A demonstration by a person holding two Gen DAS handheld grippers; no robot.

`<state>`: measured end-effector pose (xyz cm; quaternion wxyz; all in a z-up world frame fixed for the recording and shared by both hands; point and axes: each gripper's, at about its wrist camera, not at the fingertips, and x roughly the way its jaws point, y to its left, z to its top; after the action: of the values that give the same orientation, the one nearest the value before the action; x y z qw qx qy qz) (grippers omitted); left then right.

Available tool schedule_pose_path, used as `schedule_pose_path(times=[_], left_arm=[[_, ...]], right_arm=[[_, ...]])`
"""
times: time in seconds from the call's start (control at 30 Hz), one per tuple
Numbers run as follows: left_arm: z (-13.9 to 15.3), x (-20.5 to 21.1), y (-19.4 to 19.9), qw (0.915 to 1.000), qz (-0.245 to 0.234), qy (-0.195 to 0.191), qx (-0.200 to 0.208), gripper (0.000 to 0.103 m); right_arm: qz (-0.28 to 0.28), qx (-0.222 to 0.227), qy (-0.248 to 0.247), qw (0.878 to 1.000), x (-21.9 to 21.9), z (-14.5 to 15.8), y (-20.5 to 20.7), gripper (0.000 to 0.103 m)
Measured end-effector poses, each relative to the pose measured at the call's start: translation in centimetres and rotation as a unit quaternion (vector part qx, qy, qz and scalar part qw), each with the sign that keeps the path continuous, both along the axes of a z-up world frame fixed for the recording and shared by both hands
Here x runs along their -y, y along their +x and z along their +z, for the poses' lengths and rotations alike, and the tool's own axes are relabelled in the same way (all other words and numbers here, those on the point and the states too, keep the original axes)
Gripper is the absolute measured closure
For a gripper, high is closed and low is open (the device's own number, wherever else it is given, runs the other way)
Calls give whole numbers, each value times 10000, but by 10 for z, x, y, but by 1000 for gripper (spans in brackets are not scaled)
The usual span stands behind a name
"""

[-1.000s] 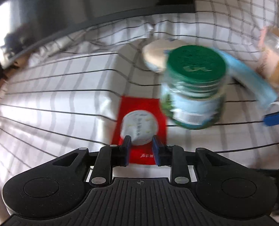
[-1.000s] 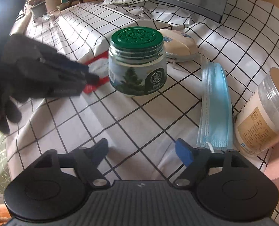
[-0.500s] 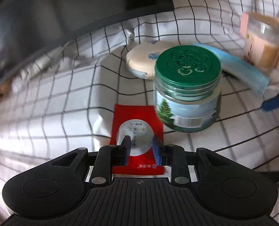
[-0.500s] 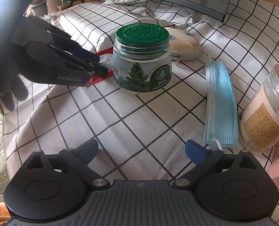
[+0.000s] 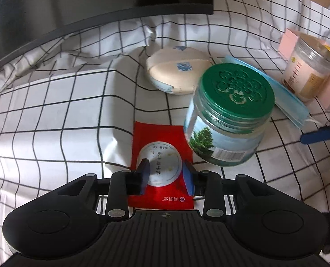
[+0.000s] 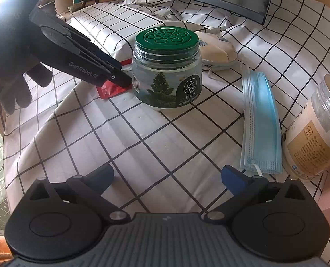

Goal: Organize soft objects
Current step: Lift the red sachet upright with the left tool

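**Left gripper opening over the red packet beside the green-lidded jar**

The red packet [image 5: 162, 166] lies flat on the checked tablecloth [image 5: 53, 111], near the middle of the table, its right edge just beside the base of the green-lidded jar [image 6: 166, 66]. The left gripper [image 5: 165, 173] points steeply down at it with a blue pad on either side of the white round label; its jaws are opening, and the packet sits below and between them, with no pad seen pressing on it. From the right wrist view the tips reach the packet close against the jar, so whether they touch the foil cannot be told. The widening spread reads as either a release or a wider bite on a thin, flat thing that has to be taken by an edge.

Beyond the jar, toward the far edge by the monitor base, rests a cream zipped pouch [image 5: 178, 71]. A folded stack of blue face masks [image 6: 260, 122] lies toward the right edge, just beside a clear tub with a tan label [image 6: 314, 138].

The right gripper [image 6: 167, 178] hovers over bare cloth at the near edge, jaws opening, spread wide and empty; it is probably waiting its turn, with the masks the nearest soft thing.
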<state>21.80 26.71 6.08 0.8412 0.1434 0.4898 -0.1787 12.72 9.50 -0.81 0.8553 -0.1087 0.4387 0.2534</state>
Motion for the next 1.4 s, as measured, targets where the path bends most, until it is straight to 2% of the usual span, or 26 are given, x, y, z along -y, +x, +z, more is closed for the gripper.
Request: schedule_pose_path(times=[0.1, 0.13, 0.17, 0.23, 0.27, 0.37, 0.53, 0.7, 0.83, 0.93, 1.0, 1.13, 1.23, 1.27, 1.37, 1.4], left_arm=[[0, 1, 0, 9997, -192, -17, -138, 56], [0, 1, -1, 9995, -262, 33, -153, 56], [-1, 2, -2, 9994, -288, 133, -128, 51], [0, 0, -3, 9996, -194, 177, -109, 46], [-1, -1, -3, 9997, -80, 227, -93, 40], [0, -1, -3, 9996, -20, 280, -32, 41], [1, 11, -7, 9962, -227, 793, 273, 40], [2, 1, 5, 9991, -20, 407, 108, 39], [0, -4, 2, 9996, -55, 187, 221, 39], [-3, -9, 0, 9996, 40, -114, 250, 39], [-4, -10, 4, 9995, 71, -288, 125, 32], [-5, -1, 10, 9998, -12, -161, -78, 29], [-6, 3, 12, 9997, -5, -217, -127, 28], [-7, 4, 12, 9997, 33, -245, -87, 29], [-7, 2, 12, 9990, 290, -297, 139, 45], [-7, 0, 13, 9986, 361, -356, 149, 47]], right_arm=[[-2, 0, -1, 10000, 0, 0, 0, 0], [-4, -2, -3, 10000, -1, 0, 0, 0], [-4, -2, -3, 10000, -1, 0, 0, 0], [-4, -2, -3, 10000, -1, 0, -1, 0], [-3, 0, -3, 10000, -1, 0, -1, 0], [-5, -3, -6, 10000, -1, 0, -1, 0], [2, -8, -16, 10000, -1, 1, -1, 0], [1, 5, -17, 10000, -1, 0, -1, 0], [3, 6, -13, 10000, 0, -1, -1, 0], [5, 4, -11, 10000, 0, -1, -1, 0], [2, 0, -9, 10000, 0, -1, -1, 0], [-4, -42, -26, 10000, -1, -1, -1, 0], [-26, -47, -29, 10000, -2, -1, 0, 0], [-36, -47, -30, 10000, -2, -1, 0, 0], [-40, -52, -36, 10000, -2, -1, -2, 0], [-32, -55, -39, 10000, -2, -1, -2, 0]])
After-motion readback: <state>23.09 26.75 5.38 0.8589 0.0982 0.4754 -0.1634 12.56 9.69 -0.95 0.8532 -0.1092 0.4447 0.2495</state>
